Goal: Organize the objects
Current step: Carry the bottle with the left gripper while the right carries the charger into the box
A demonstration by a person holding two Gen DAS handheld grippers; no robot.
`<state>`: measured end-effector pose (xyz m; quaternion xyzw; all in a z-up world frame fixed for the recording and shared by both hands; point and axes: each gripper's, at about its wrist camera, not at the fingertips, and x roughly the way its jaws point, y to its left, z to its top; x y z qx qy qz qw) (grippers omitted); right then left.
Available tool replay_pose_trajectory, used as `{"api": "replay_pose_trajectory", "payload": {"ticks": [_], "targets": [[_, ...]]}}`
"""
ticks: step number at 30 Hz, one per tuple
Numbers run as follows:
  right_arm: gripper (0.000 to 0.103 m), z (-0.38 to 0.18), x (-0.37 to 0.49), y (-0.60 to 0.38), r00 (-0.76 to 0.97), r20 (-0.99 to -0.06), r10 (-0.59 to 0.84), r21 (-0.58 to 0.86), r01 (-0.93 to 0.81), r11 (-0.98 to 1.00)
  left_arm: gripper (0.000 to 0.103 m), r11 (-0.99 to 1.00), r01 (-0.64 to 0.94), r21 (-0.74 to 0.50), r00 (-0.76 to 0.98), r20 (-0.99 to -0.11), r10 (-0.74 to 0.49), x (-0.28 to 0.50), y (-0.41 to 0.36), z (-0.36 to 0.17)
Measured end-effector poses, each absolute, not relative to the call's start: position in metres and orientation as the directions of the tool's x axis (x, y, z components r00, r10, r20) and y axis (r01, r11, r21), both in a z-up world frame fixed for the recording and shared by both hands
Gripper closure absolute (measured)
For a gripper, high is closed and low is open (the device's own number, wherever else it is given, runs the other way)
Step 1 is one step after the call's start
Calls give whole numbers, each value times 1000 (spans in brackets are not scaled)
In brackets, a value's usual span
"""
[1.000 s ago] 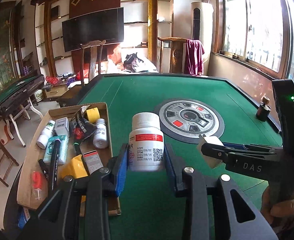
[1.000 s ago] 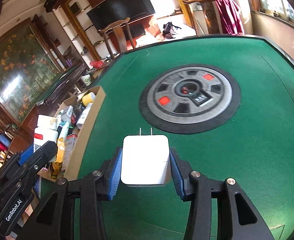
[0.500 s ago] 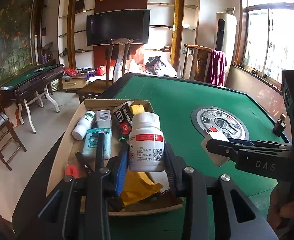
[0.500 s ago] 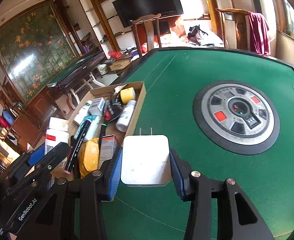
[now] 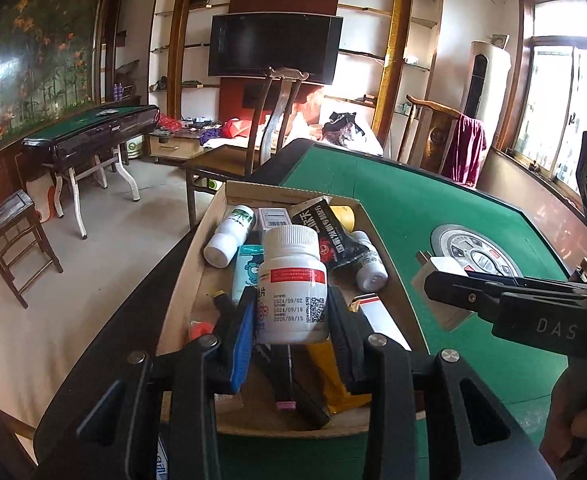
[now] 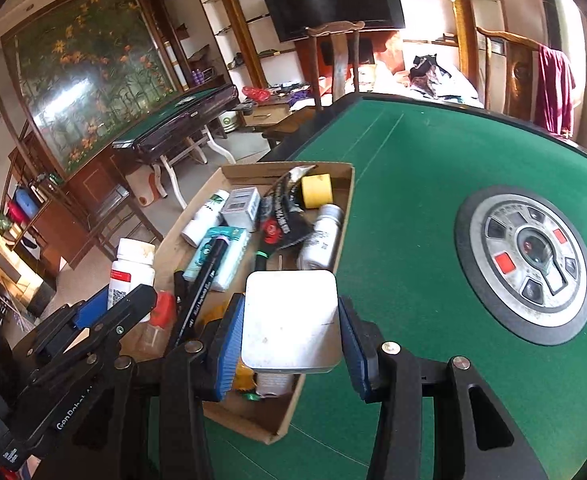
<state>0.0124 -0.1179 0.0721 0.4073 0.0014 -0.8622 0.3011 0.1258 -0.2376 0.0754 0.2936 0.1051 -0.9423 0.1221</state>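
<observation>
A living room with a wall-mounted television (image 5: 275, 50), wooden shelving and a large flower painting (image 6: 89, 80) lies behind a green felt table (image 6: 433, 184) whose middle holds a round grey control panel (image 6: 527, 258). A shallow cardboard box (image 5: 185, 280) sits along the table's left edge, crowded with small goods: a white bottle with a green leaf label (image 5: 229, 236), a teal carton (image 6: 217, 256), a black foil packet (image 5: 327, 232), a yellow roll (image 6: 316, 190), another small white bottle (image 6: 319, 242), a black marker (image 6: 201, 288) and a yellow pouch (image 5: 333, 376).

The left claw (image 5: 291, 322) pinches a white pill bottle (image 5: 293, 284) with a red band on its label, its blue pads pressed against both sides; the bottle stands upright and hangs above the near half of the box. The right claw (image 6: 289, 336) clamps a white square charger (image 6: 289, 320) between its blue pads, held over the box's near right corner, just at the rim beside the green felt. In the left wrist view the charger (image 5: 439, 276) shows at the tip of the right claw to the right of the box. A wooden chair (image 5: 277, 116) stands at the table's far end, and a dark red cloth (image 5: 465, 148) hangs over another chair by the window.
</observation>
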Motion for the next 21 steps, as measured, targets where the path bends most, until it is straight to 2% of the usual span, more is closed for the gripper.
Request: {"api": "replay_pose_trajectory", "payload": {"ticks": [21], "targets": [[54, 37, -35, -200, -406, -777, -481, 192, 576, -795, 69, -945, 296, -139, -754, -641, -142, 109, -254, 41]]}}
